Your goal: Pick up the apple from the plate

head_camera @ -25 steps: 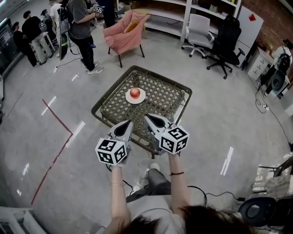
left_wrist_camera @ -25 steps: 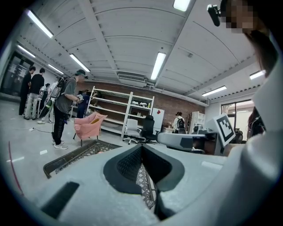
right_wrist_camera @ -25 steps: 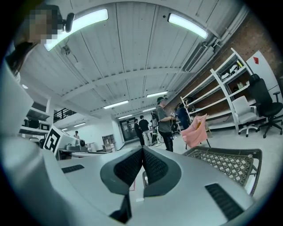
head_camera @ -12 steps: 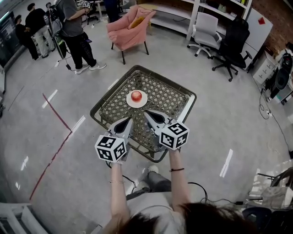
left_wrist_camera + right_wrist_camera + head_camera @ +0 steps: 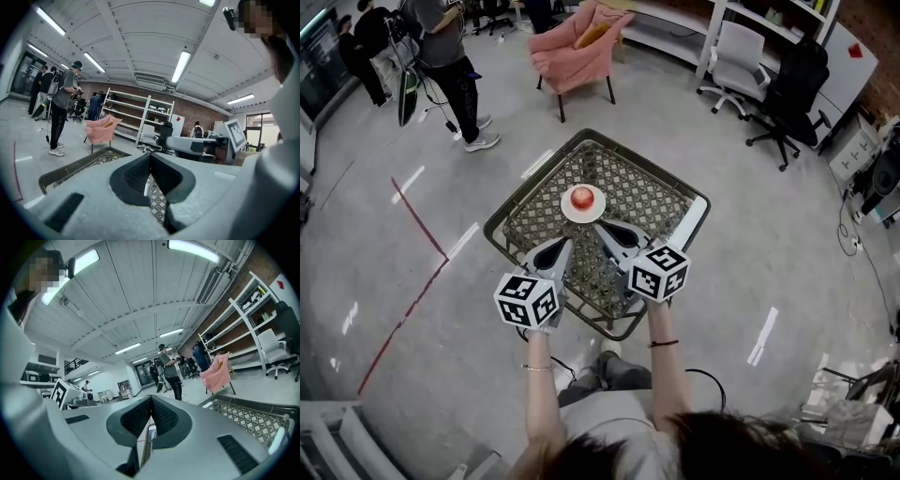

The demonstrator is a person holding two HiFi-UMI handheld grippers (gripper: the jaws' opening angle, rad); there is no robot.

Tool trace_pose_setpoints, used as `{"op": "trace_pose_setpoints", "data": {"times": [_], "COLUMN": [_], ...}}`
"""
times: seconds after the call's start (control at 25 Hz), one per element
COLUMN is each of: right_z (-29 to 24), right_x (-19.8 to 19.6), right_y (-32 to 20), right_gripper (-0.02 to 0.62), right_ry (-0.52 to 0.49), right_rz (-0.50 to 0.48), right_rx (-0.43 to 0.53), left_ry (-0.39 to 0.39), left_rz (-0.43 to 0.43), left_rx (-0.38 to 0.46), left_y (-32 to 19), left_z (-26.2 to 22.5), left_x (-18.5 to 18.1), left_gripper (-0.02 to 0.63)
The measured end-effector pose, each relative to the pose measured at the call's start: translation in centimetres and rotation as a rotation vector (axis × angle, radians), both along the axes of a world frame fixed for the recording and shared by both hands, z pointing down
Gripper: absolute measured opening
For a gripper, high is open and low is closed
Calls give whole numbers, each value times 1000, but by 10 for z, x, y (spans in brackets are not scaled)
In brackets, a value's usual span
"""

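Head view showed the apple [image 5: 582, 196] sitting in the middle of a small white plate [image 5: 566, 208] on a low table [image 5: 652, 202] with a woven lattice top, ahead of both grippers and touched by neither. The left gripper [image 5: 565, 246] and the right gripper [image 5: 605, 231] were both over the near part of the table, the right one's tip just short of the plate. In the left gripper view the jaws [image 5: 150, 155] were pressed together with nothing between them, and the right gripper view showed the same [image 5: 151, 399]: pads meeting, empty. The apple looked firm, round and fairly light, with a smooth, shiny skin that would probably slip under a glancing grip and bruise under a hard squeeze. The best hold seemed to be across its widest middle, one pad on each side, below the stem dimple. The jaws would have to spread wide first. The plate looked light and might slide if nudged.
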State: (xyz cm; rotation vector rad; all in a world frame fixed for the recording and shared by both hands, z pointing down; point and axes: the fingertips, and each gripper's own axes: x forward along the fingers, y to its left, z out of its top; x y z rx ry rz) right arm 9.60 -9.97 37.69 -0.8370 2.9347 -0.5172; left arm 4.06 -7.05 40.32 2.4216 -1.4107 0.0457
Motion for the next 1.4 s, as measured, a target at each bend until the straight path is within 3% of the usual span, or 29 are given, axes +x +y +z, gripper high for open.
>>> {"op": "trace_pose_setpoints", "data": {"times": [0.48,0.76,1.16,1.4], "right_z": [12,26,47,77], "right_x": [4,-7,-21,-25], "right_y": [-27,-51,-103,-128], "right_gripper": [9,9,9,9], "right_ry": [2,-15,-52,-13], "right_rz": [-31,-6,37,47], "right_rx": [-21,-71,-125,-143], "left_ry": [-5,-13,-6,-1], "left_rz": [-28,-53,9,28], "left_rx": [29,23,-5,-39], "left_y": [-23,-45,-97,-125], "left_z": [5,16,44,70], "left_x": [7,-12,-21,-27], "left_gripper": [11,11,11,11]}}
